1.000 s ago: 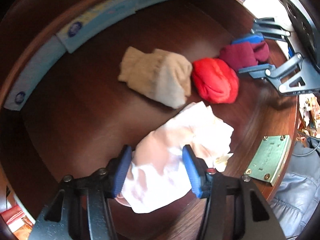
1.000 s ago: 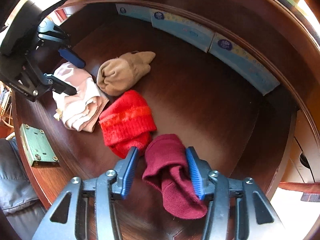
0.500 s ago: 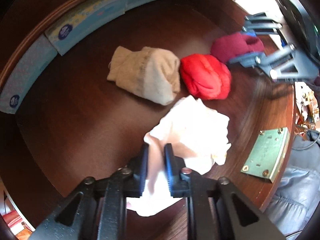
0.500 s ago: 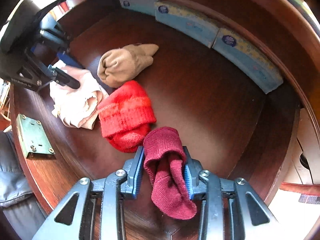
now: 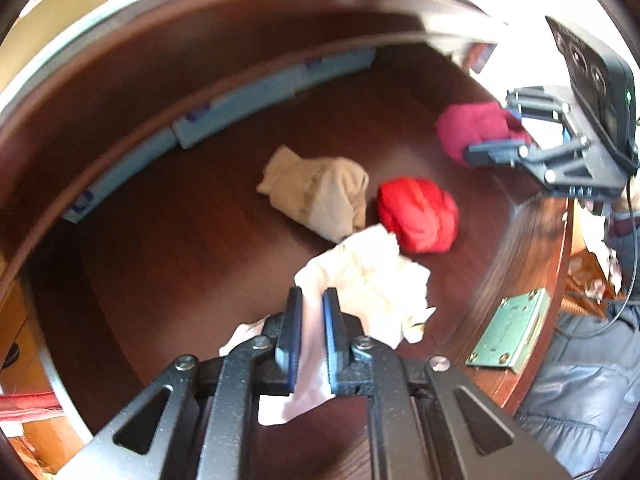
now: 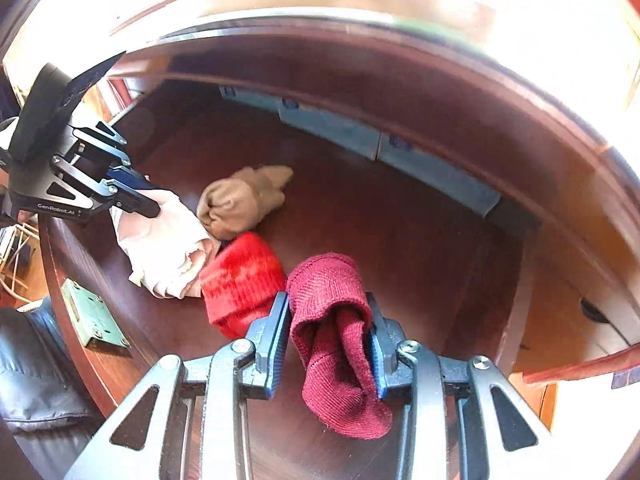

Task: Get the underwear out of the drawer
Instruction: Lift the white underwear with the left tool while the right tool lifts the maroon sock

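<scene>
Left wrist view: my left tool has its blue pads nearly together, pinching a fold of the pale pink underwear; the rest of the garment hangs crumpled ahead of the pads and a flap trails below them.
Right wrist view: my right tool is part closed, its pads pressed on both sides of the maroon garment, which bulges between them and droops toward the camera.
Step in hand: both pieces are gripped; I judge this to be the lift out of the drawer, not yet finished, since both garments are over its dark wooden floor.
Next move: raise both tools clear of the front edge by the green lock plate and carry the cloth out, keeping the grips firm so the loose flaps do not snag.
Where the pale piece is: near the drawer's front, close beside the red bundle and the beige bundle; whether it touches them I cannot tell.
How it looks: thin, soft, wrinkled, off-white to pink, limp.
Left behind: red and beige bundles on the drawer floor; blue packets along the back wall.
</scene>
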The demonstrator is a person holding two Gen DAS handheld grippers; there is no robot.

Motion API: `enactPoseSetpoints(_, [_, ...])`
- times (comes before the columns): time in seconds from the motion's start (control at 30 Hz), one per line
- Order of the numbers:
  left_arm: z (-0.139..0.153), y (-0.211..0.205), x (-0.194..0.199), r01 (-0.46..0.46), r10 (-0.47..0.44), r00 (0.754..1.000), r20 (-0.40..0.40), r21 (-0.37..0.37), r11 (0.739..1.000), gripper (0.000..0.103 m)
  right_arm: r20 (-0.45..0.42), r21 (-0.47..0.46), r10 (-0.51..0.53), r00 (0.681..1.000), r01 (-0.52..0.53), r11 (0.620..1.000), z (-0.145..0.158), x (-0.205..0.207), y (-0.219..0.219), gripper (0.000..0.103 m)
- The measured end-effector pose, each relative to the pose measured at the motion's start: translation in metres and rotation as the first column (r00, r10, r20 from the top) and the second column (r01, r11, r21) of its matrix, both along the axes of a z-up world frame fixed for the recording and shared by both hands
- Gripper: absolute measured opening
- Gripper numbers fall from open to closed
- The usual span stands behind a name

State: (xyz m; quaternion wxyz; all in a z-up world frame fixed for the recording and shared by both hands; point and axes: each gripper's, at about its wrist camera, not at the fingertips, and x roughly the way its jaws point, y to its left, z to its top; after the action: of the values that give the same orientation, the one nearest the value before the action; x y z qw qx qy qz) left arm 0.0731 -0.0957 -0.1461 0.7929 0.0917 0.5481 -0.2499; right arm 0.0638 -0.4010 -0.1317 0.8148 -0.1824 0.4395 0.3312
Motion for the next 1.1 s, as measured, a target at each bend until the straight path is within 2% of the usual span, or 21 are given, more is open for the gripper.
enactPoseSetpoints(0.3, [0.029,0.028,-0.028,-0.078,0.084,0.984,0.158,-0.048,0.996,0.006,0.079,0.156,-0.002,0.997,-0.011,0.988,0.023,-0.012,0.014,0.036])
enactPoseSetpoints(0.53, [0.047,0.050,-0.048,-0.128,0.147,0.959,0.244,-0.091,0.988,0.006,0.058,0.203,-0.014,0.998,0.002,0.979,0.025,-0.009,0.008,0.037])
enactPoseSetpoints(0.67, [0.053,0.053,-0.044,-0.150,0.179,0.939,0.295,-0.117,0.982,0.006,0.081,0.218,-0.014,0.997,-0.004,0.976,0.026,-0.013,0.006,0.037])
enactPoseSetpoints(1.1, [0.066,0.069,-0.057,-0.214,0.263,0.894,0.363,-0.170,0.962,0.006,0.147,0.293,-0.012,0.989,-0.032,0.955,0.035,-0.022,-0.004,0.037])
